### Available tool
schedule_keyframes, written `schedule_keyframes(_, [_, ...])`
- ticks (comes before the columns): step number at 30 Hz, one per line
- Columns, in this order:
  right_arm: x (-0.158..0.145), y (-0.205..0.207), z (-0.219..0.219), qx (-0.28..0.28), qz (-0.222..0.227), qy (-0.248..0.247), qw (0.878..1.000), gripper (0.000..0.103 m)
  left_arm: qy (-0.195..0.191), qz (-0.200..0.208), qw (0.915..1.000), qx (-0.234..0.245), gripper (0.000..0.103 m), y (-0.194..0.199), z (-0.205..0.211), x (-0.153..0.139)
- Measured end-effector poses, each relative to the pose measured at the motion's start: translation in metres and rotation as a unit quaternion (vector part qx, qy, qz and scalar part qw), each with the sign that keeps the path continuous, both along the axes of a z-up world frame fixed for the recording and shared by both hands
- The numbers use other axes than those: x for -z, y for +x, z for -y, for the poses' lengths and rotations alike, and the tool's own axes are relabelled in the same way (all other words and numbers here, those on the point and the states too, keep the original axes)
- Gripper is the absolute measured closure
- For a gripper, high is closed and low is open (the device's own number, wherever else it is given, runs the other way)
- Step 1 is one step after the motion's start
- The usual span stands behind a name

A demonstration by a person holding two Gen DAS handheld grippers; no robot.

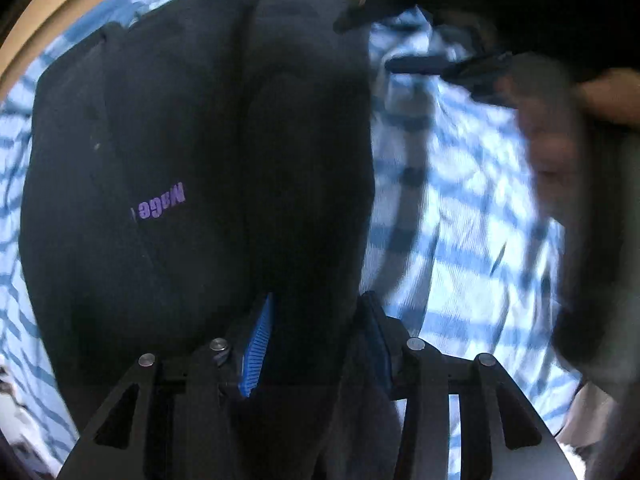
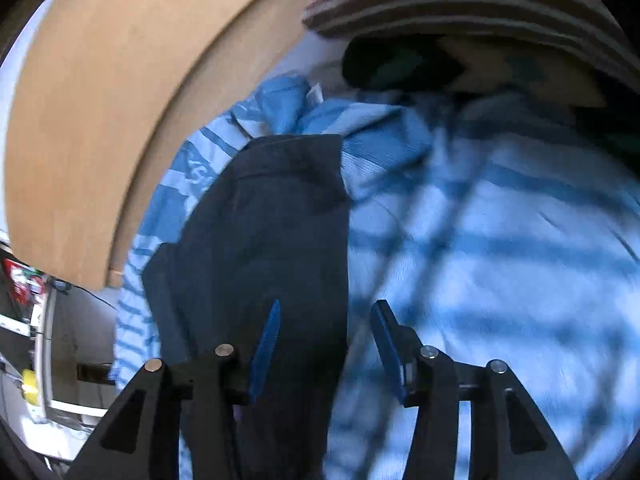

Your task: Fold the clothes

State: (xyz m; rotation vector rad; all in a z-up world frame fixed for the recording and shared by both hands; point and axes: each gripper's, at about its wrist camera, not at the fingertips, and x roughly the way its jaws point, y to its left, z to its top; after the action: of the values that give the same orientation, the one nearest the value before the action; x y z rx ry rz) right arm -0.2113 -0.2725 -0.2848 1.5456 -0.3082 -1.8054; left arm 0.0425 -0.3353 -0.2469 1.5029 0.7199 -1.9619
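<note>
While your left gripper hangs over the dark garment, its blue-padded jaws stand partly apart with a fold of that black cloth running up between them; the pads do not look pressed on it, so I judge nothing is gripped. Your right gripper is likewise partly open, straddling the garment's right edge, one pad over dark cloth and the other over the bedding, holding nothing.

Outward from the jaws, the garment lies folded lengthwise on the blue-and-white striped bedspread, a small purple logo on its left half. A wooden headboard curves beyond the garment's far end, and a brown striped pillow sits to the right of that. To the right of the garment, blurred, your other hand and tool cross the bedspread.

You seem to be between folds: one lengthwise fold is laid and let go. Next you probably need a fresh hold at one end of the garment, both grippers pinching the doubled edge evenly, before bringing it over onto the other end.
</note>
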Motion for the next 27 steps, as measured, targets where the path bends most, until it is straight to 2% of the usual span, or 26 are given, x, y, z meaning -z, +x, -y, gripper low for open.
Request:
schedule_keyframes(1, [0.006,-0.004,0.009,-0.003,-0.002,0.005,1.000,0.048,0.012,-0.014,0.9997,-0.015,0.076,0.005,0.005,-0.001])
schedule_keyframes(2, [0.011,-0.008,0.017,-0.005,-0.003,0.009,1.000,0.048,0.025,-0.029,0.9988,-0.030,0.080,0.011,0.010,-0.002])
schedule_keyframes(4, [0.015,-0.015,0.021,-0.002,-0.005,-0.001,1.000,0.048,0.050,-0.058,0.9953,-0.059,0.083,0.021,0.020,-0.003])
schedule_keyframes(8, [0.006,-0.022,0.026,0.010,-0.014,-0.017,1.000,0.047,0.098,-0.104,0.9857,-0.089,0.083,0.042,0.033,0.000])
schedule_keyframes(10, [0.004,-0.024,0.031,0.003,-0.033,0.000,0.999,0.050,0.118,-0.121,0.9802,-0.103,0.083,0.050,0.038,0.003])
schedule_keyframes(12, [0.008,-0.028,0.036,0.000,-0.030,0.014,0.999,0.072,0.133,-0.136,0.9745,-0.118,0.087,0.058,0.039,0.004])
schedule_keyframes(13, [0.006,-0.027,0.034,0.006,-0.030,0.012,0.999,0.093,0.141,-0.144,0.9714,-0.126,0.089,0.062,0.039,0.004])
schedule_keyframes(14, [0.004,-0.026,0.032,0.012,-0.030,0.009,0.999,0.095,0.143,-0.151,0.9693,-0.131,0.089,0.066,0.041,0.004])
schedule_keyframes(15, [0.000,-0.024,0.030,0.015,-0.034,0.008,0.999,0.095,0.144,-0.154,0.9683,-0.133,0.090,0.071,0.041,0.004])
schedule_keyframes(19, [-0.048,0.002,0.049,-0.035,-0.119,0.023,0.992,0.097,0.152,-0.170,0.9632,-0.142,0.090,0.087,0.044,0.005])
schedule_keyframes(22, [-0.071,0.017,0.092,-0.080,-0.132,0.030,0.988,0.097,0.161,-0.192,0.9568,-0.147,0.090,0.102,0.044,0.004])
schedule_keyframes(24, [-0.077,0.026,0.125,-0.106,-0.144,0.055,0.982,0.097,0.154,-0.196,0.9571,-0.147,0.090,0.109,0.044,0.001])
schedule_keyframes(27, [-0.071,0.040,0.173,-0.135,-0.134,0.074,0.979,0.097,0.130,-0.196,0.9587,-0.160,0.090,0.124,0.052,-0.009])
